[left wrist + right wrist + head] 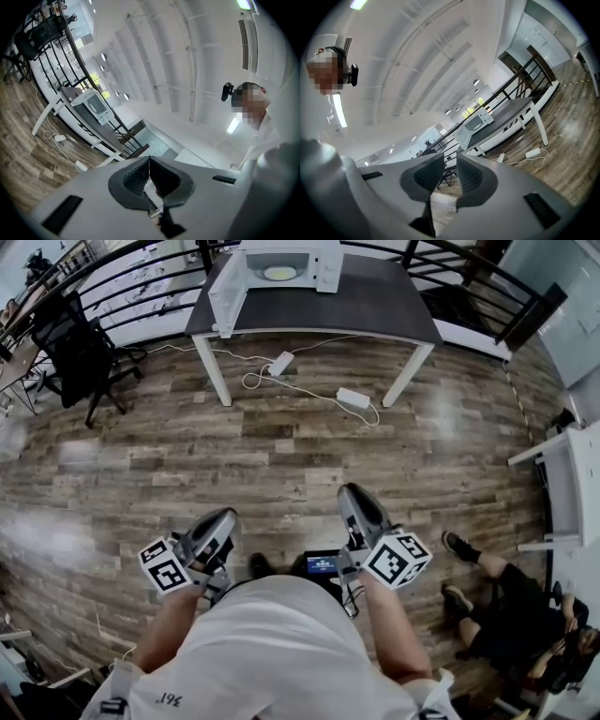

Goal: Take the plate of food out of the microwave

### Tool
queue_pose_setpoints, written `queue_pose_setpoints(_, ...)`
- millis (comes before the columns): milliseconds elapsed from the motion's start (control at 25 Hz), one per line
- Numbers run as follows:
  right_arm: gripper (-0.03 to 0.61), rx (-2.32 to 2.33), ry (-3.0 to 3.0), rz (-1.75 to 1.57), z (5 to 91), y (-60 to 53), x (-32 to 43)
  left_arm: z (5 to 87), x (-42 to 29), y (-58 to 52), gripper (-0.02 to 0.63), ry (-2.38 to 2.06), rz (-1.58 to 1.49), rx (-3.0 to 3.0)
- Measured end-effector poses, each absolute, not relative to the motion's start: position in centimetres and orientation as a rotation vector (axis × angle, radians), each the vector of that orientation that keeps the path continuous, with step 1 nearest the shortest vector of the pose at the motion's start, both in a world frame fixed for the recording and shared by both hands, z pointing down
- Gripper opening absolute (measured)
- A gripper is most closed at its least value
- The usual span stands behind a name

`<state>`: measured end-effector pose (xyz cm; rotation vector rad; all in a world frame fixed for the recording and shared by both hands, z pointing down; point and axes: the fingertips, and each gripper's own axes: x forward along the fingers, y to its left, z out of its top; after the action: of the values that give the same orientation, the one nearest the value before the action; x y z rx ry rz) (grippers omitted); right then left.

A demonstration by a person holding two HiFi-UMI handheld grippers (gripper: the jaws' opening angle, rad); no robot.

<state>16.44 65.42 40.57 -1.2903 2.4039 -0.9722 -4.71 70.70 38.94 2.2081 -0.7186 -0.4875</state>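
Wooden floor is lying open up to the dark table. A black office chair is standing far left. The left gripper is pointing ahead, jaws pressed together, empty. The plate of food is sitting inside the open microwave on the table, with a power strip lying beneath. The right gripper is showing jaws slightly apart, empty. A seated person is crowding the floor at right.

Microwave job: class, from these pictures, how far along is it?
Done: the microwave has its door open, with the plate visible inside. In hand: nothing; the left gripper is shut and empty, the right gripper open and empty, both far from the table. Left: walk over, grasp the plate and lift it out.
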Motion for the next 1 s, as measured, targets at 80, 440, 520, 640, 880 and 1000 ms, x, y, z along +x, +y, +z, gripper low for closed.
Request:
queue_pose_setpoints(80, 0.060, -1.299, 2.417, -0.965, 40.8, 65.5, 17.1, 39.0, -3.9, 70.6, 0.005, -0.713, -0.487, 2.211)
queue_pose_setpoints(440, 0.060, -1.331, 2.435, -0.942, 41.9, 65.1, 21.3, 40.1, 0.2, 69.9, 0.005, -0.700, -0.480, 2.204)
queue_pose_setpoints(520, 0.060, -1.333, 2.433, -0.941, 42.1, 65.0, 22.3, 40.1, 1.2, 69.7, 0.005, -0.702, -0.478, 2.208)
queue_pose_setpoints(640, 0.060, -1.331, 2.431, -0.950, 42.5, 64.7, 23.5, 39.9, 2.4, 69.5, 0.005, -0.705, -0.478, 2.218)
queue_pose_setpoints(880, 0.071, -1.270, 2.419, -1.023, 44.0, 63.1, 23.5, 40.2, 2.8, 69.1, 0.006, -0.760, -0.468, 2.217)
queue_pose_setpoints(1000, 0.075, -1.242, 2.430, -1.040, 44.3, 61.9, 22.5, 40.3, 1.8, 68.4, 0.006, -0.791, -0.480, 2.208)
